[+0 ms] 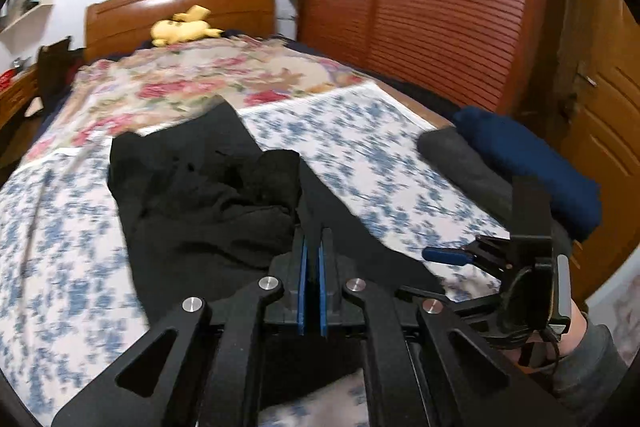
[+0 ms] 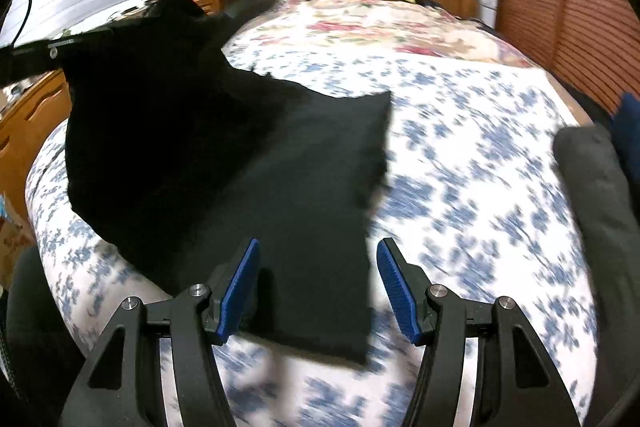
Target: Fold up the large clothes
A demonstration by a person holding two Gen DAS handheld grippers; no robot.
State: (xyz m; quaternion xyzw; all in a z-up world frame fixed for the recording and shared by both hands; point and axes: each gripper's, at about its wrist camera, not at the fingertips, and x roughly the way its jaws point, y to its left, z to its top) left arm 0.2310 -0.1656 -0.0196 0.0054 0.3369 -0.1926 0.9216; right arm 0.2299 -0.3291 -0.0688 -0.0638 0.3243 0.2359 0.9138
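Note:
A large black garment (image 1: 208,195) lies crumpled on the blue-flowered bed sheet (image 1: 60,247). My left gripper (image 1: 312,247) is shut on a fold of the black garment and holds it lifted. In the right wrist view the black garment (image 2: 248,155) is partly raised at the left and lies flat in front. My right gripper (image 2: 318,255) is open and empty, low over the garment's near end. It also shows at the right of the left wrist view (image 1: 452,255).
Folded dark grey (image 1: 472,167) and navy (image 1: 532,155) clothes lie at the bed's right edge. A yellow plush toy (image 1: 184,27) sits by the wooden headboard (image 1: 180,3). A wooden wardrobe (image 1: 420,7) stands right of the bed. A desk (image 2: 28,119) stands to the left.

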